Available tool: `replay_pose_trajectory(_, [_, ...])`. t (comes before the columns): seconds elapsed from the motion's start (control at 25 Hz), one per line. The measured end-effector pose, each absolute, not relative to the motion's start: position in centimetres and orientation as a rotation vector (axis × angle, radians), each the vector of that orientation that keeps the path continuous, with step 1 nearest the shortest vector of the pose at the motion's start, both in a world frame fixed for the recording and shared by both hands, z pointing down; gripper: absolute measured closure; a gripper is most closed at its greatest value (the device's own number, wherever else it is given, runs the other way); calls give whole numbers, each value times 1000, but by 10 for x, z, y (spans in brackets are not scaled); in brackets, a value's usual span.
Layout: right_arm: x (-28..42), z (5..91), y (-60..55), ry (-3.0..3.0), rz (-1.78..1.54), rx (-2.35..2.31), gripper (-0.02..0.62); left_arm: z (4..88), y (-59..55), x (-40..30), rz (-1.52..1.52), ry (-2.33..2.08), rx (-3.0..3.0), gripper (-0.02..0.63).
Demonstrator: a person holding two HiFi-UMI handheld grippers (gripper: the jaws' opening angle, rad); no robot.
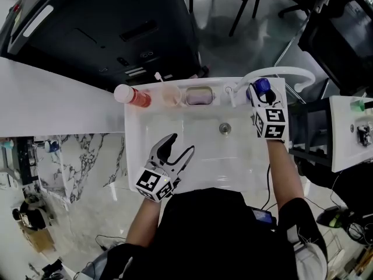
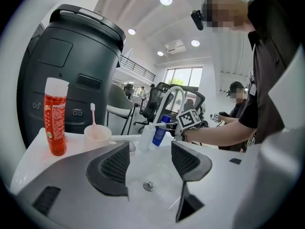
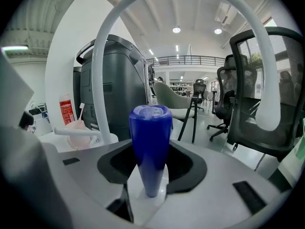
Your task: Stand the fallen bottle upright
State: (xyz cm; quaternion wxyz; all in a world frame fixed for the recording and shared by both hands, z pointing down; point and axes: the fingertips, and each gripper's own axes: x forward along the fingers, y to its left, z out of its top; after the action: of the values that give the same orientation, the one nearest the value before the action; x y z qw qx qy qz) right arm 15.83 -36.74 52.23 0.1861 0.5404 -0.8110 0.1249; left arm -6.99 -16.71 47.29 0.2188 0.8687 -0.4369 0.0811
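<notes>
**A:** Where's the bottle?

**B:** Blue bottle [image 3: 150, 142] is sitting btwn the jaws of my right gripper [image 3: 151, 168], which is clamping it. It's at the back-right ledge of the sink [image 1: 134, 156], under the faucet [image 3: 109, 46]. Its long axis is running near vertical w/ a slight lean. Can't tell if the base is touching the ledge.

**A:** Left side?

**B:** Left gripper [image 1: 182, 144] is hanging spread and empty over the basin, well apart, so the right's nearer. Faucet's crowding the bottle closest. Soap dish [image 1: 199, 95], cup [image 1: 170, 95] and red bottle [image 1: 133, 96] are lining the back rim further left, clear of it.
</notes>
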Motion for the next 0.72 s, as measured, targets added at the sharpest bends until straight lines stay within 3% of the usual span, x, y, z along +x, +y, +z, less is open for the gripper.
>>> replay_pose_trajectory(0.36, [157, 522, -367, -2296, 323, 1523, 414, 477, -166, -67, 231, -1199, 2395, 318])
replay_pose_trajectory(0.44, [154, 523, -366, -2309, 303, 1494, 317, 477, -165, -66, 228, -1195, 2398, 319])
replay_pose_trajectory(0.72, [157, 518, -358, -2301, 297, 1517, 295, 472, -159, -67, 218, -1196, 2412, 318])
